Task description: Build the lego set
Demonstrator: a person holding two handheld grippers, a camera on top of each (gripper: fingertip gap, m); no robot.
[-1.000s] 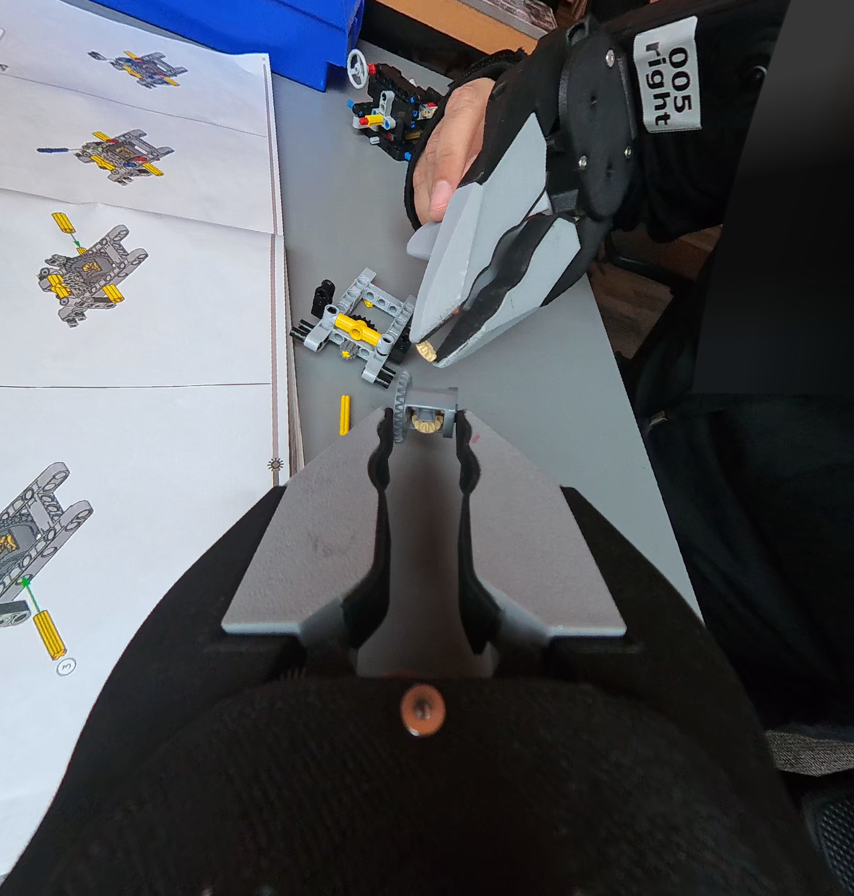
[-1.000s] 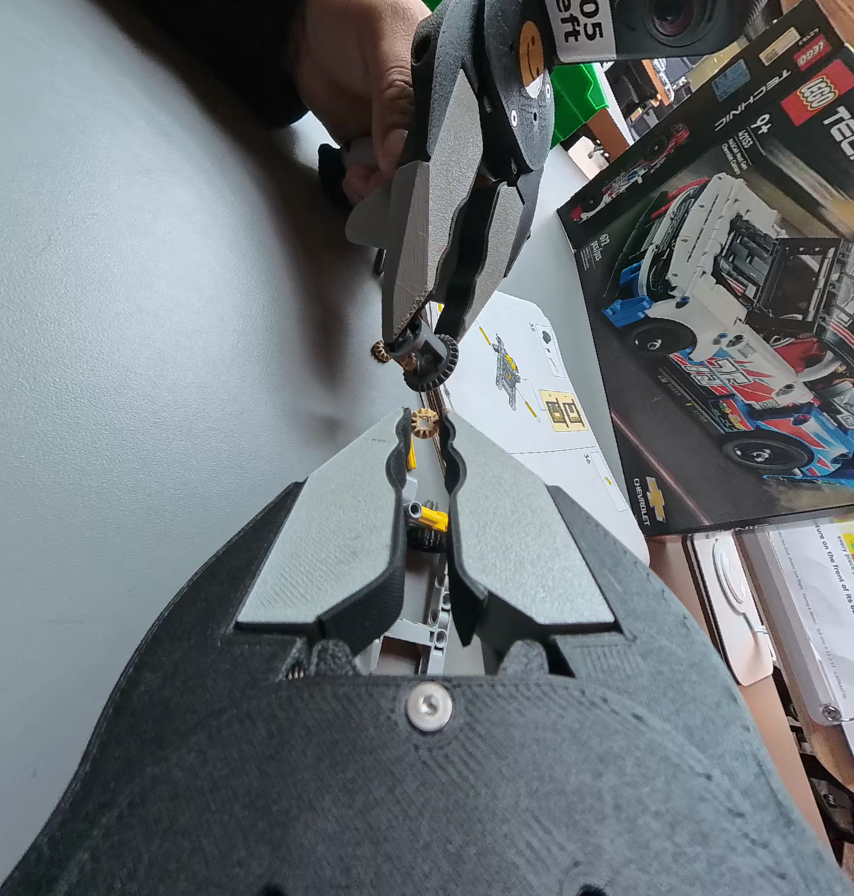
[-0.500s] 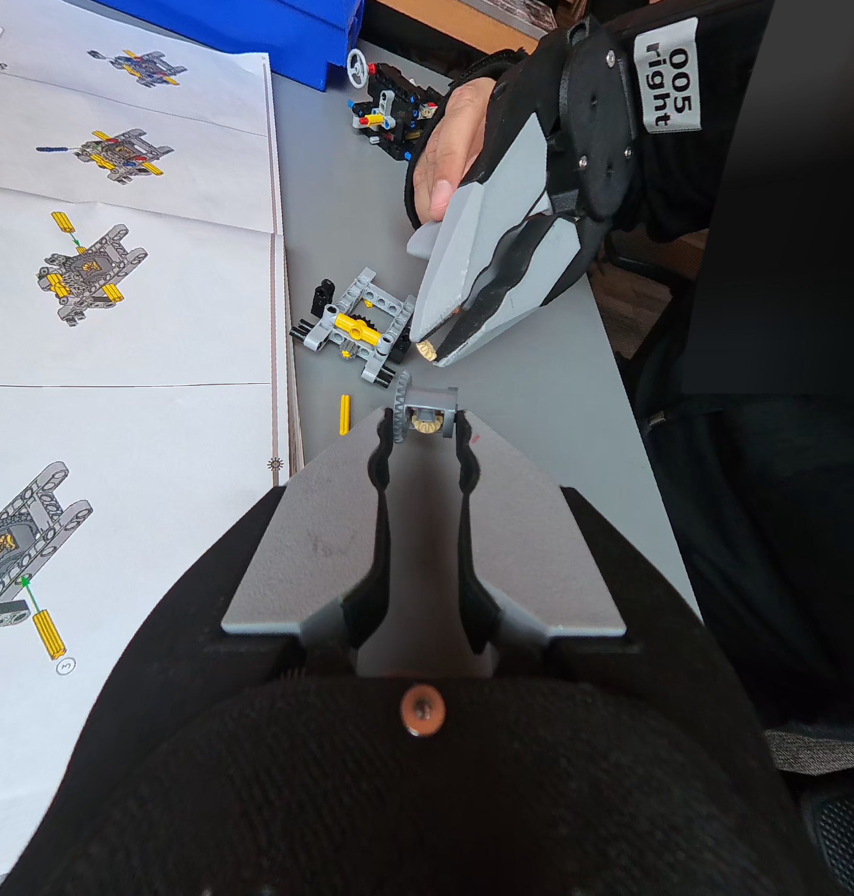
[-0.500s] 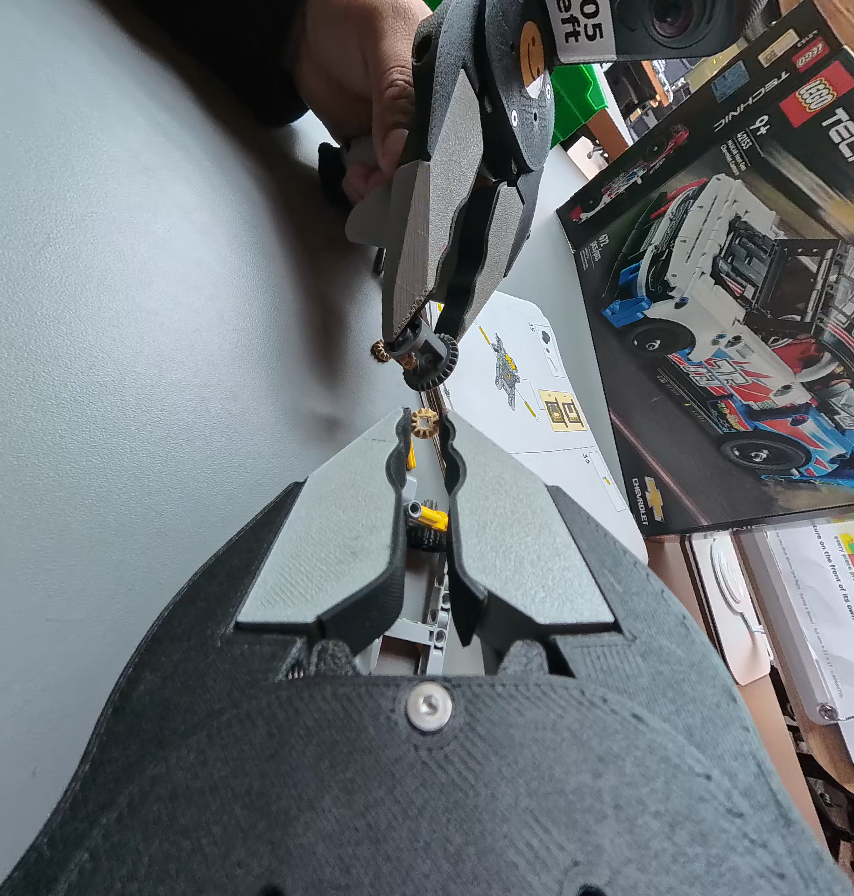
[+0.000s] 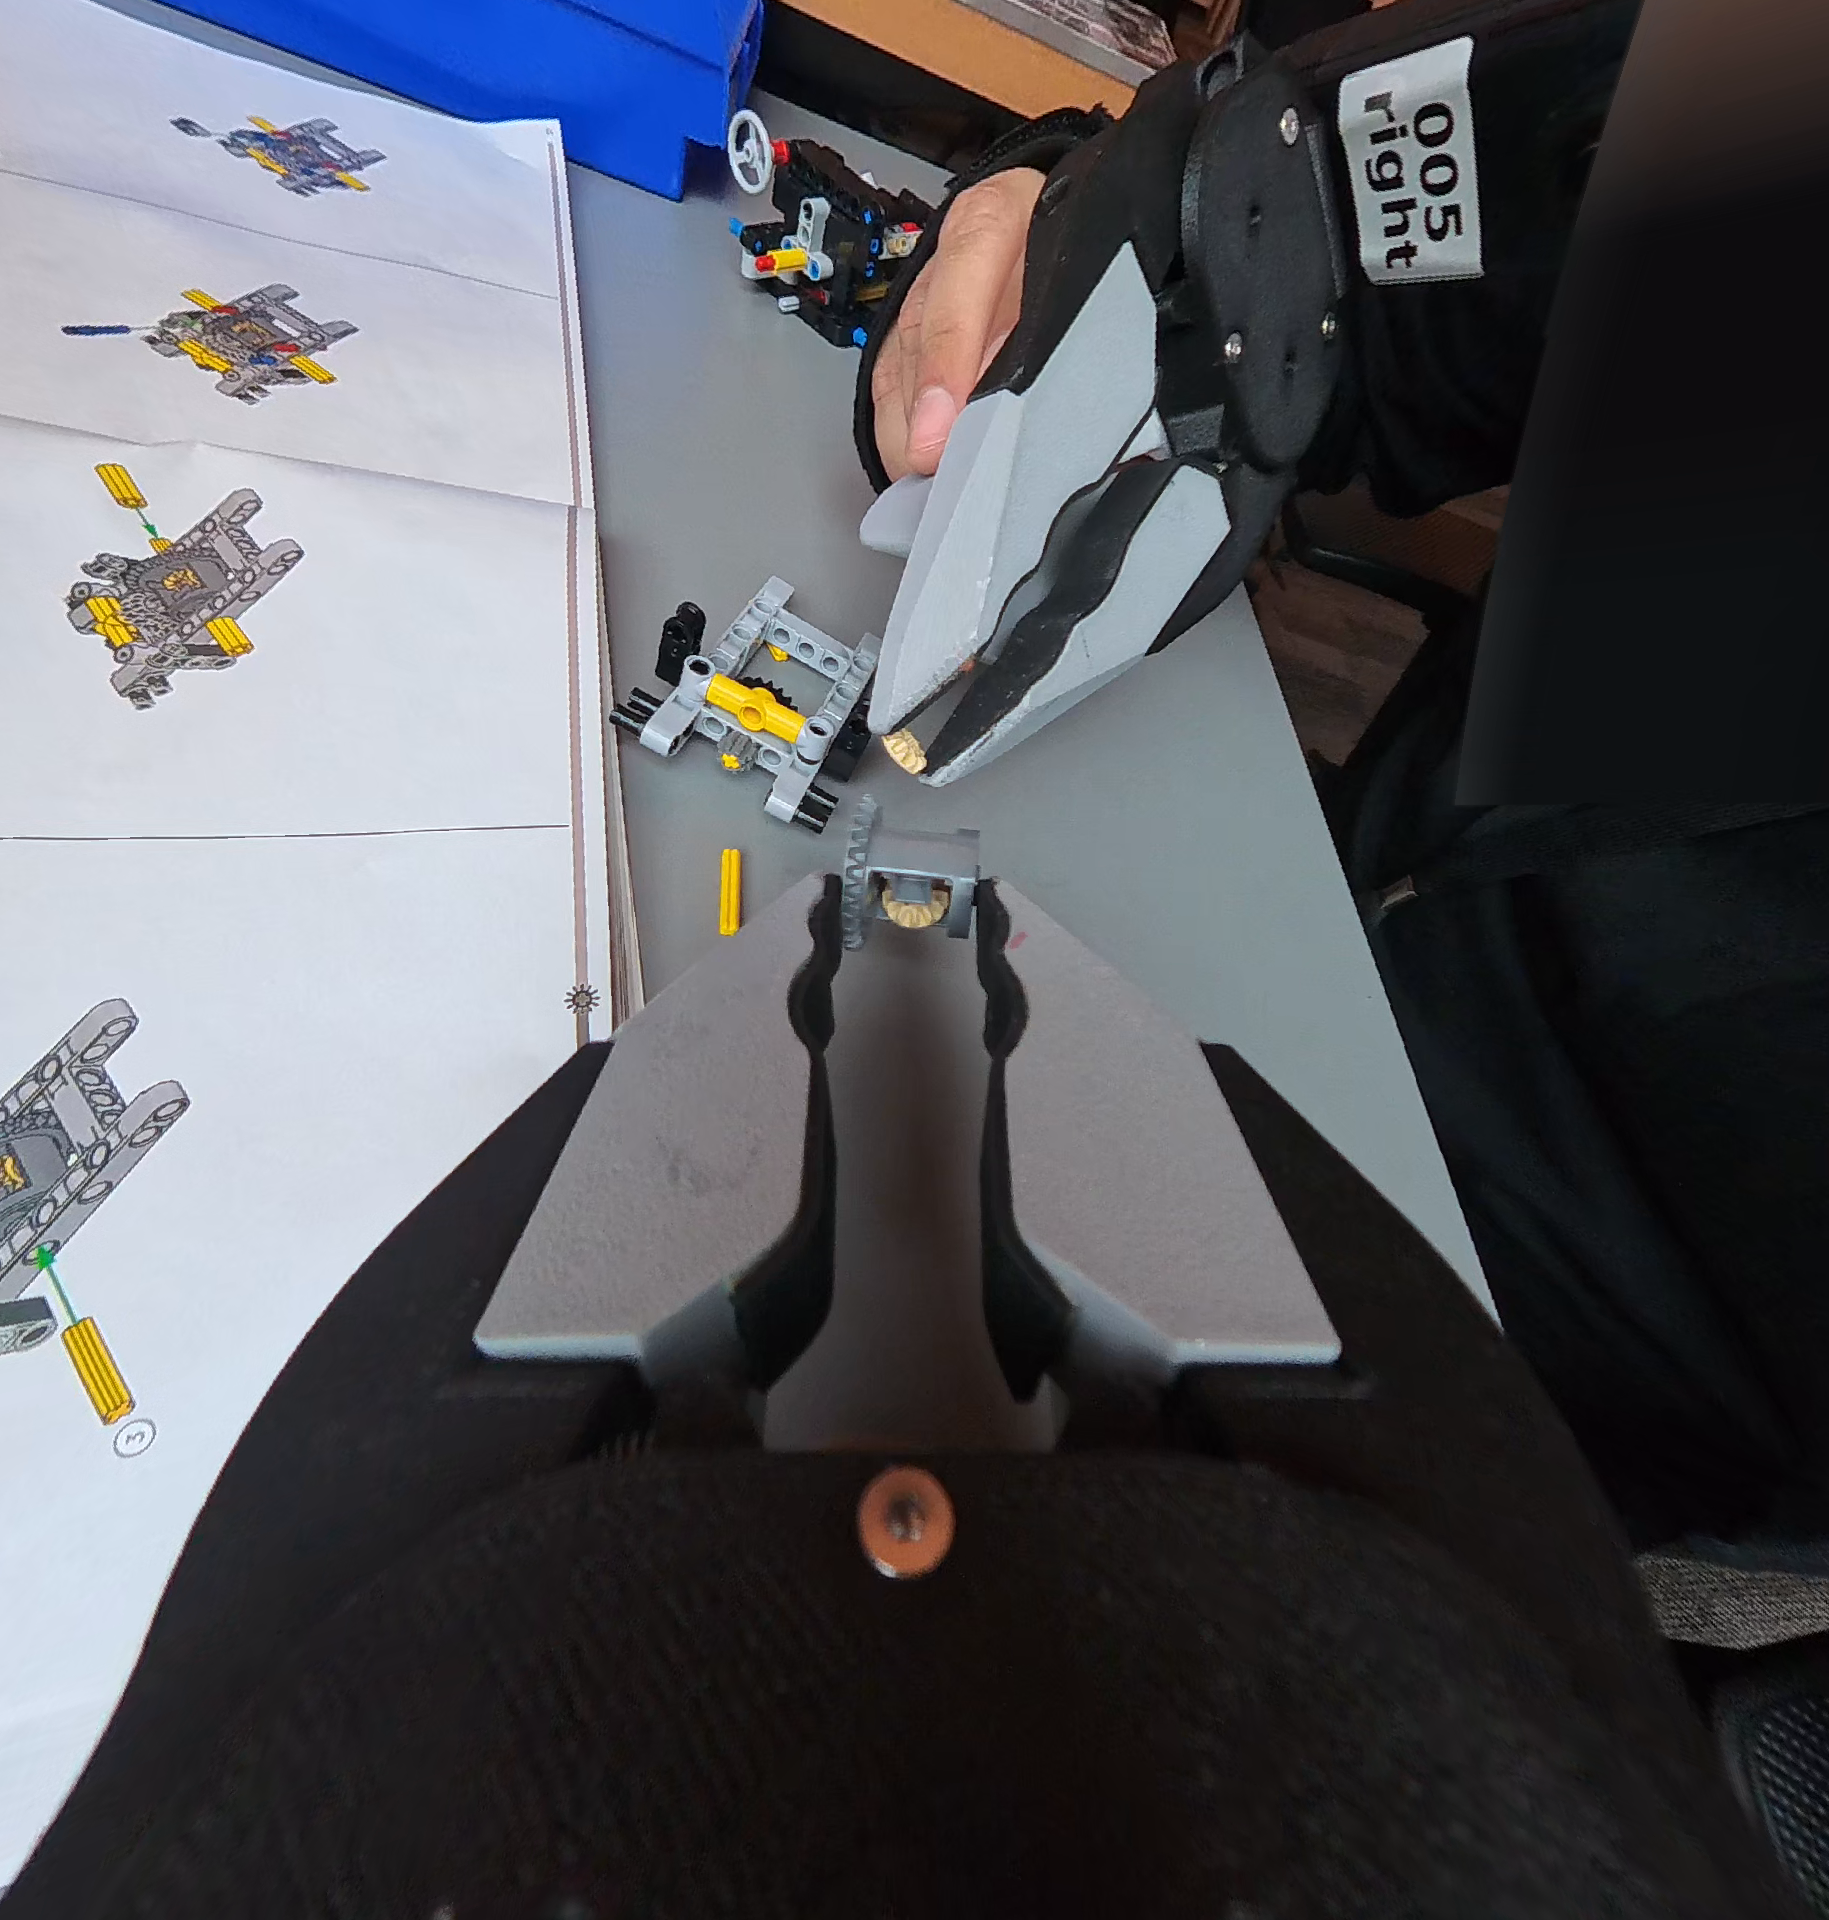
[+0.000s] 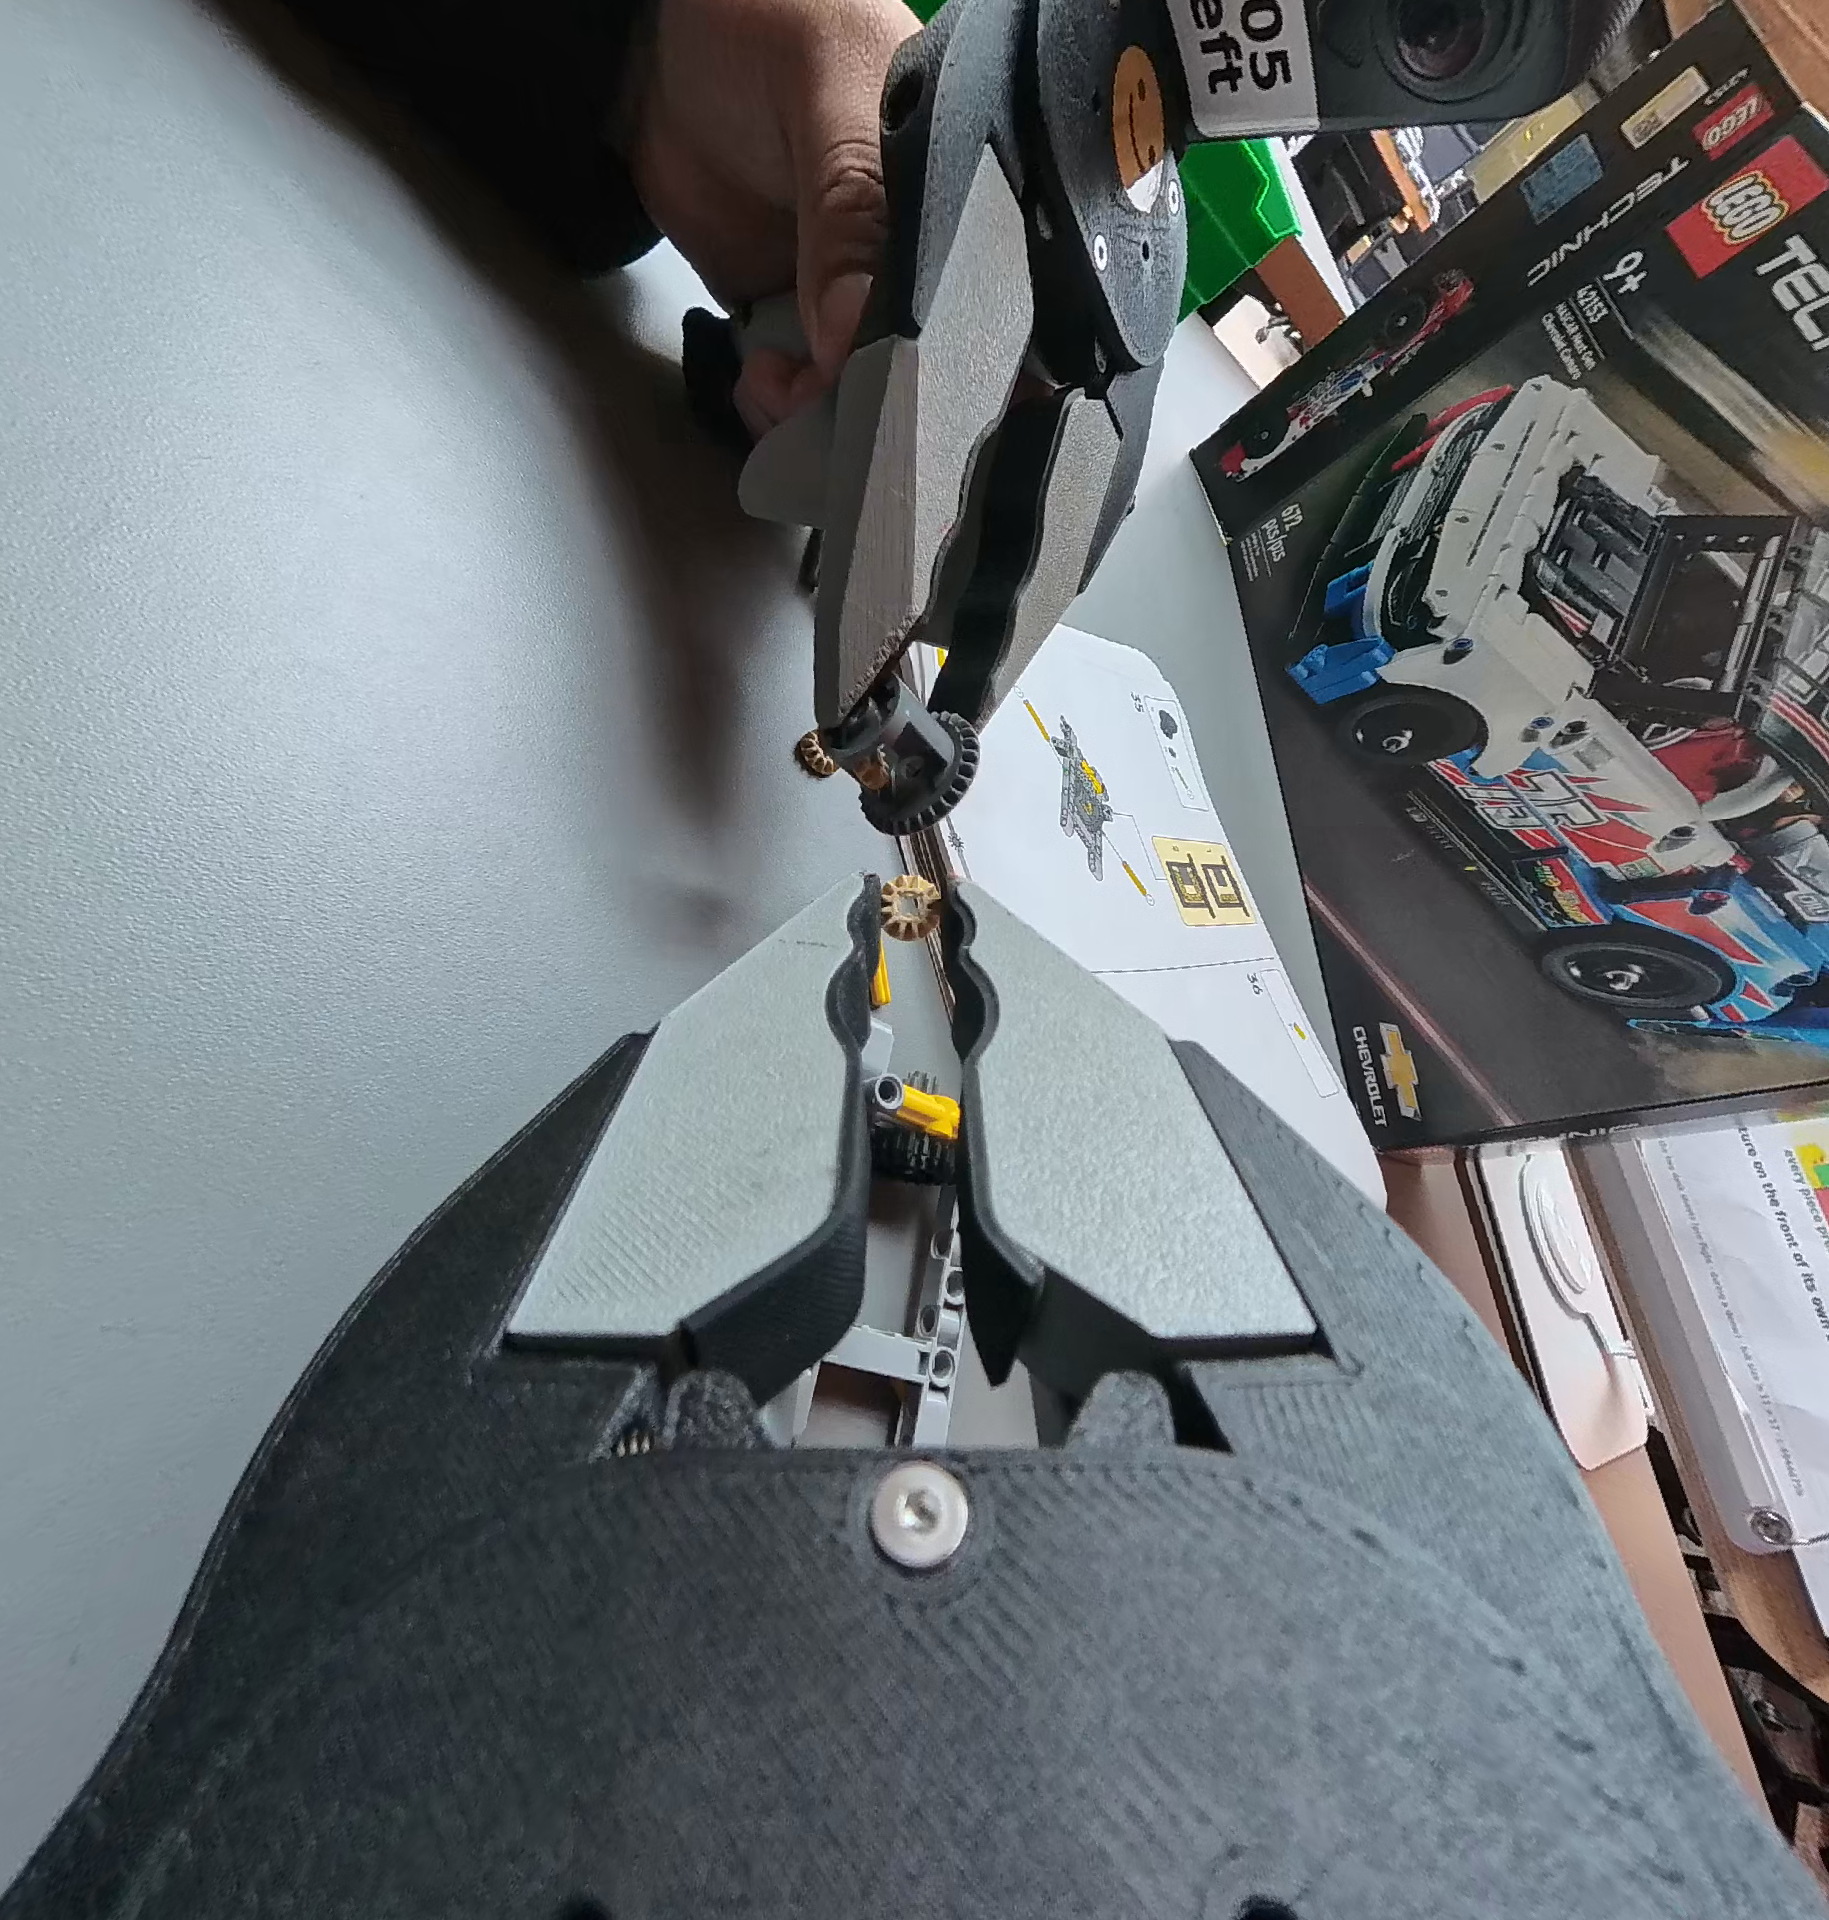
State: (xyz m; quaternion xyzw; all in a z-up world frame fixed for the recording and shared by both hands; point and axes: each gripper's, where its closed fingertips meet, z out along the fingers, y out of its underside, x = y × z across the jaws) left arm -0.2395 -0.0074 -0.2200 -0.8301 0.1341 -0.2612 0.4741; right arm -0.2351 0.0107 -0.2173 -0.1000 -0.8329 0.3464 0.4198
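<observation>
above the grey tabletop [image 5: 1149,883], close to its near edge, the two grippers meet tip to tip. the left gripper [image 5: 908,902] has its fingers clenched on a small grey differential housing [image 5: 915,868] with a toothed ring at one side and a tan bevel gear already seated inside it; the right wrist view shows another tan gear sticking out at the housing's far end. the right gripper [image 6: 908,902] pinches a loose tan bevel gear [image 6: 909,906] at its very tips, held just beside the housing but apart from it, so the gear is not yet fitted.

on the tabletop just beyond the grippers lies a grey frame subassembly [image 5: 759,701] with a yellow connector across it and black pins at its corners. a single yellow axle [image 5: 729,891] lies next to it, near the edge of the open instruction booklet [image 5: 266,675]. farther back, by a blue bin [image 5: 536,62], sits a darker chunk of the build [image 5: 832,244] with a small white steering wheel. the set's box [image 6: 1575,644] lies beyond the booklet in the right wrist view.

judging by this, the build is early: a few small modules exist, none joined into a car. the step in hand looks like filling the differential with its gears; after that it probably goes into the grey frame, with the yellow axle to follow, and most of the set is left to do.
</observation>
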